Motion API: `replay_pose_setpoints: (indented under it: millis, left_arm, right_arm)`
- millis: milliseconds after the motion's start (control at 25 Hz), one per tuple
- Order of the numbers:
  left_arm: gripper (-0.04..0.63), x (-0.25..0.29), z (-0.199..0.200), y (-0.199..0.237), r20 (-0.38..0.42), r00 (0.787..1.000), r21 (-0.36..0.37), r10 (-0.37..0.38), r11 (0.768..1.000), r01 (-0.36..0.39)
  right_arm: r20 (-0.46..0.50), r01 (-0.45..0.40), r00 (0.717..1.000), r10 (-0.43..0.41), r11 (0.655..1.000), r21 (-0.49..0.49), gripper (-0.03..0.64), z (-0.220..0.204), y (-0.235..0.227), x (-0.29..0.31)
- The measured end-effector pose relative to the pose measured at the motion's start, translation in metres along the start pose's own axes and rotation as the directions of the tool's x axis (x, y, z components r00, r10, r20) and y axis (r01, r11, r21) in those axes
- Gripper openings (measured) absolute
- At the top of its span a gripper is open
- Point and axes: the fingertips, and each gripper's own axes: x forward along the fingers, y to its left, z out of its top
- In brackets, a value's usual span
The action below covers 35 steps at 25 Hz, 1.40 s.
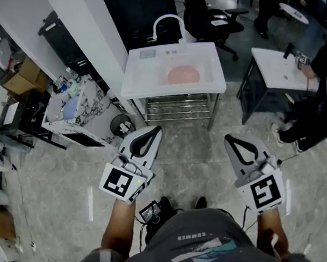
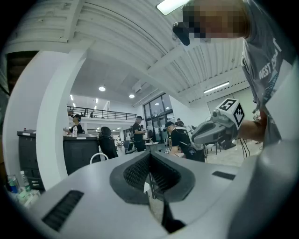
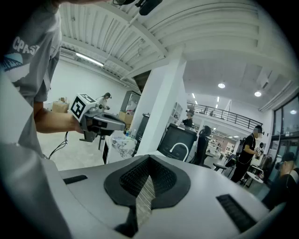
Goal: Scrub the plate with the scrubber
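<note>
Jaws of left gripper (image 1: pixel 153 131) and right gripper (image 1: pixel 231 141) are sitting closed, holding nothing. A pink round item (image 1: pixel 183 75), probably the plate, is lying in the white sink (image 1: pixel 134 83) well ahead; likely stiff, slippery, breakable, best steadied by its rim.

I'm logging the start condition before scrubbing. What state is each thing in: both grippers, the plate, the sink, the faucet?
left gripper: shut, empty, held in the air.
right gripper: shut, empty, held in the air.
plate: lying in the basin, untouched.
sink: holds the plate; both grippers are short of it.
faucet: upright behind the basin; too small to tell if water runs.
</note>
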Motion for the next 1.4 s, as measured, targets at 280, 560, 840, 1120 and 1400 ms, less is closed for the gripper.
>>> replay_pose_setpoints:
  millis: [280, 560, 840, 1120, 1400]
  left_arm:
    - [0.002, 0.011, -0.001, -0.011, -0.002, 1.000, 0.008, 0.002, 1.000, -0.002]
    - [0.002, 0.020, 0.000, -0.016, -0.014, 1.000, 0.012, 0.003, 1.000, -0.003]
    - [0.002, 0.034, -0.001, -0.024, -0.024, 1.000, 0.026, 0.007, 1.000, -0.006]
    - [0.002, 0.045, 0.005, -0.031, -0.039, 0.999, 0.029, 0.017, 0.999, -0.016]
    - [0.002, 0.051, 0.000, -0.038, -0.055, 0.998, 0.030, 0.012, 1.000, -0.010]
  right_arm:
    - [-0.002, -0.010, 1.000, 0.010, 1.000, 0.001, 0.029, -0.009, -0.008, -0.005]
    - [0.005, -0.017, 1.000, 0.017, 1.000, 0.005, 0.029, -0.012, -0.018, -0.006]
    - [0.010, -0.024, 1.000, 0.023, 0.999, 0.027, 0.031, -0.022, -0.030, -0.009]
    - [0.041, -0.023, 0.999, 0.021, 0.998, 0.060, 0.032, -0.024, -0.047, -0.018]
    - [0.045, -0.004, 0.999, 0.001, 0.998, 0.065, 0.032, -0.033, -0.059, -0.023]
